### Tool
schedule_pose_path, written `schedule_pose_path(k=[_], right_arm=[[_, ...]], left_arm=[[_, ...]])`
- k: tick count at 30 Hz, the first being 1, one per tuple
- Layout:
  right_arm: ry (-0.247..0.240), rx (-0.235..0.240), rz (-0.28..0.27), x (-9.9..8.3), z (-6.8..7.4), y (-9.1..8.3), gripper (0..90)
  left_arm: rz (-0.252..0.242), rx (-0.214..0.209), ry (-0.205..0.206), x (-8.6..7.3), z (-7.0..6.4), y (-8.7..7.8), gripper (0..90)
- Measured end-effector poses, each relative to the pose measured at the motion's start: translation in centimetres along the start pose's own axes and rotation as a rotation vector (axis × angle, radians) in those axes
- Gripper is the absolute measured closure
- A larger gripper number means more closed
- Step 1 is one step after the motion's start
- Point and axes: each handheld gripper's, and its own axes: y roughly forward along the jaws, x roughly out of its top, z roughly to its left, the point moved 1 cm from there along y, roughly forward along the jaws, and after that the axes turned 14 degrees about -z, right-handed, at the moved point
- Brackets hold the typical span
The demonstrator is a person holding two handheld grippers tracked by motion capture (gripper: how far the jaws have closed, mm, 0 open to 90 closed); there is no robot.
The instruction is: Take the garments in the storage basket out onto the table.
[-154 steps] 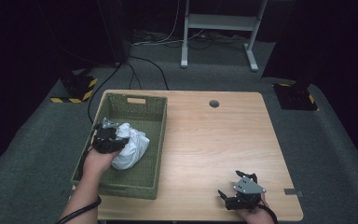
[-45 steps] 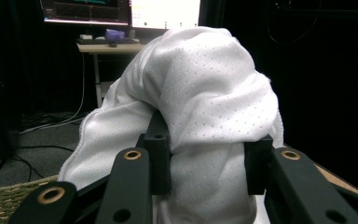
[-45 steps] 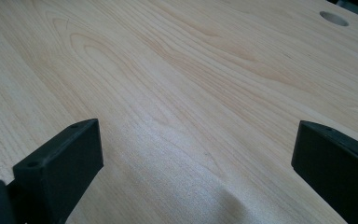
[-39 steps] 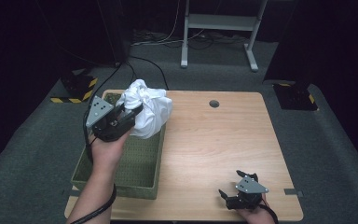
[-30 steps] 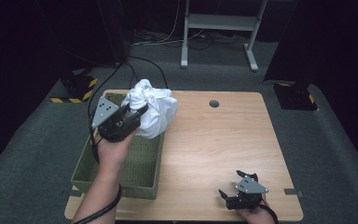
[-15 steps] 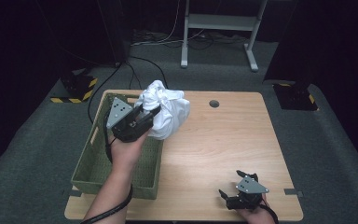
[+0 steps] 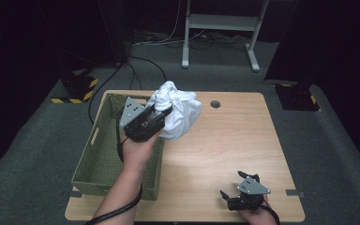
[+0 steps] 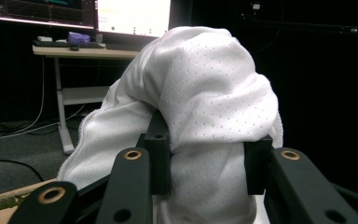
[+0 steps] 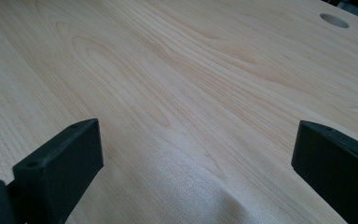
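A bunched white cloth (image 7: 178,112) hangs in the air over the green basket's right rim, above the wooden table (image 7: 225,140). My left gripper (image 7: 161,115) is shut on the white cloth; in the left gripper view the dotted white cloth (image 8: 200,102) bulges up between the two black jaws and droops over them. My right gripper (image 7: 236,194) rests low at the table's front right edge. In the right gripper view its jaws stand wide apart over bare wood (image 9: 182,93), holding nothing.
A green mesh basket (image 7: 96,154) stands on the table's left side. A round cable hole (image 7: 215,104) sits near the table's far edge. Beyond the table are a white desk frame (image 7: 218,28) and floor cables.
My left gripper lifted the white cloth out of the basket and carried it up and to the right, over the basket's right rim. The right gripper stayed still.
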Motion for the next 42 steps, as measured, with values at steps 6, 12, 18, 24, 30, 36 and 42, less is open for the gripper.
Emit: schedule_pose_path(k=[6,12,18,24,30,36,42], right_arm=[[0.004,0.001,-0.003,0.0,0.0,0.0,1.4],[0.003,0.002,-0.005,0.0,0.0,0.0,1.4],[0.007,0.001,-0.004,0.0,0.0,0.0,1.4],[0.007,0.003,-0.001,0.0,-0.1,0.0,1.4],[0.009,0.004,-0.003,0.0,-0.1,0.0,1.4],[0.01,0.005,-0.004,0.0,-0.1,0.0,1.4],[0.009,0.006,-0.001,0.0,-0.1,0.0,1.4]], left_arm=[[0.003,-0.013,-0.001,-0.1,-0.5,0.5,63.6],[0.006,-0.025,-0.007,-0.3,-0.9,1.0,63.6],[0.01,-0.043,-0.01,-0.4,-1.5,1.6,63.7],[0.008,-0.055,-0.007,-0.2,-2.1,2.2,63.7],[0.013,-0.069,0.0,-0.1,-2.6,2.7,63.7],[0.013,-0.078,-0.001,0.0,-3.0,3.1,63.7],[0.019,-0.085,0.002,-0.1,-3.3,3.4,63.7]])
